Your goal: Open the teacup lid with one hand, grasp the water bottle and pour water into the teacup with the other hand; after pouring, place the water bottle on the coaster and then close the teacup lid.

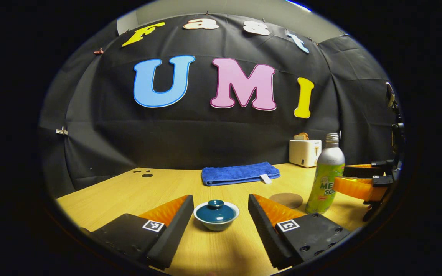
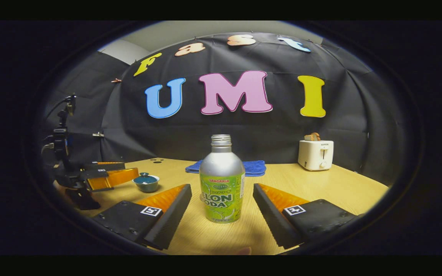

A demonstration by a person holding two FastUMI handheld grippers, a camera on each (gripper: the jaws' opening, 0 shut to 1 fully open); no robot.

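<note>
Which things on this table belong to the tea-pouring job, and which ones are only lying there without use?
Belong to the job:
- teacup with its lid on
- water bottle, upright, cap off
- coaster, bare
- left gripper, open around the teacup
- right gripper, open around the bottle

Just lying about:
- blue towel, folded
- toaster with bread in it

Your table point(image 1: 136, 195) was light wood, with dark holes point(image 1: 144, 173) near far left edge. On it you had: lidded teal teacup point(image 1: 216, 215) near front, round brown coaster point(image 1: 286, 199) just right of it, water bottle point(image 2: 221, 180) upright beside coaster, uncapped. Folded blue towel point(image 1: 240, 173) lay at back centre. White toaster point(image 2: 315, 154) stood at back right.
</note>
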